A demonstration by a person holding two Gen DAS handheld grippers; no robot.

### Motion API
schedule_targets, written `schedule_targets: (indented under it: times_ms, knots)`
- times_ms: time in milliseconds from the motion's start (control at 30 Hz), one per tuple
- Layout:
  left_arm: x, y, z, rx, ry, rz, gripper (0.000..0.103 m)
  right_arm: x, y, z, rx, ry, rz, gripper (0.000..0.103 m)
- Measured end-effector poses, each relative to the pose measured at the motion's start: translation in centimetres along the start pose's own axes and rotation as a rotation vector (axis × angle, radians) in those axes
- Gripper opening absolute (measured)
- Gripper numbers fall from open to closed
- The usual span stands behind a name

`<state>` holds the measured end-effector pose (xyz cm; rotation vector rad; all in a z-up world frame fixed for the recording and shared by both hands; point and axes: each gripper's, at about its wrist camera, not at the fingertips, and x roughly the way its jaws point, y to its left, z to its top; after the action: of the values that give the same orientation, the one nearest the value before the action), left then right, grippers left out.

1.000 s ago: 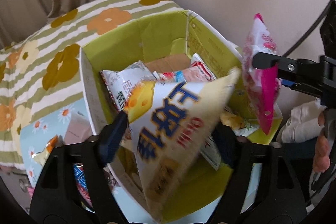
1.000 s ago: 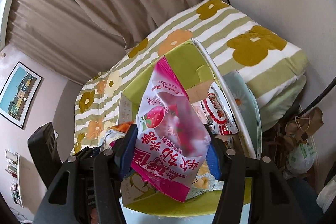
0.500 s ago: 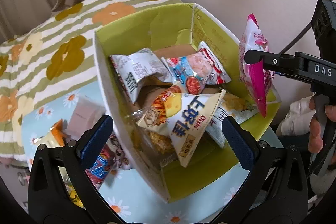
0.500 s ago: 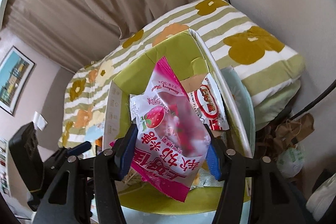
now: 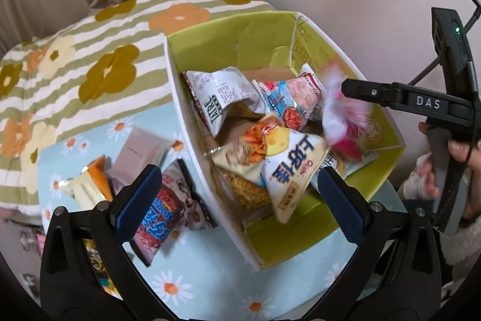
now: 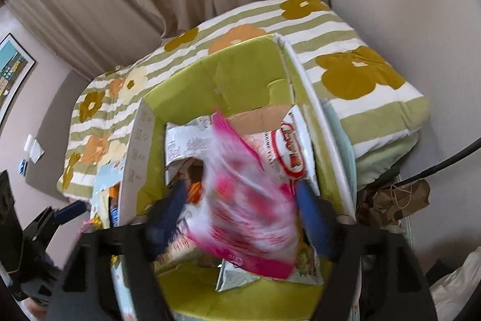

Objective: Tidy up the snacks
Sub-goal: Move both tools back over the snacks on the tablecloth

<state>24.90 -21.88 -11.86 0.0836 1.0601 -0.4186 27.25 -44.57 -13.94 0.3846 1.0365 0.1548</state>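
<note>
One green-lined cardboard box (image 5: 270, 56) stands open on a daisy-print cloth (image 5: 210, 285), with a striped flowered blanket (image 5: 90, 50) behind it. Inside lie at least five packets, among them a cream cheese-snack bag (image 5: 288, 170), a white packet (image 5: 222, 98) and a shrimp-cracker bag (image 5: 288, 98). About four more packets sit outside on the cloth by the box's left wall, including a red-and-blue one (image 5: 162, 218). The left hand-held gripper (image 5: 237, 200) hangs empty above the box's near corner, its jaws spread wide. The right hand-held gripper (image 6: 240, 218) has just been opening; the pink strawberry packet (image 6: 249, 218) is between its jaws, blurred and seemingly released, over the box's right side.
</note>
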Motion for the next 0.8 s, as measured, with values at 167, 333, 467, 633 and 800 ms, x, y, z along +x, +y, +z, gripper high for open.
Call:
schedule_targets:
  times_ms: [167,333,467,633,800]
  knots:
    - [-1.1,-0.1,-0.8,-0.025,-0.023,-0.007,0.102,-2.8,0.3,-0.8,0.004,-0.085,0.016,0.095]
    - [-2.4,-0.1,-1.6,-0.052,-0.052,0.003,0.102,-3.6,1.5,-1.7,-0.069,-0.089,0.018,0.095]
    - [-4.2,0.1,-2.2,-0.078,-0.088,0.034,0.102,-4.5,2.7,-1.6,-0.111,-0.092,0.054,0.095]
    - [-7.4,1.5,-3.8,-0.129,-0.141,0.101,0.102,-6.1,6.1,-1.4,-0.226,-0.121,0.120,0.095]
    - [-10.2,4.5,-6.0,-0.206,-0.167,0.168,0.102,-7.0,10.7,-2.1,-0.333,-0.146,0.183,0.095]
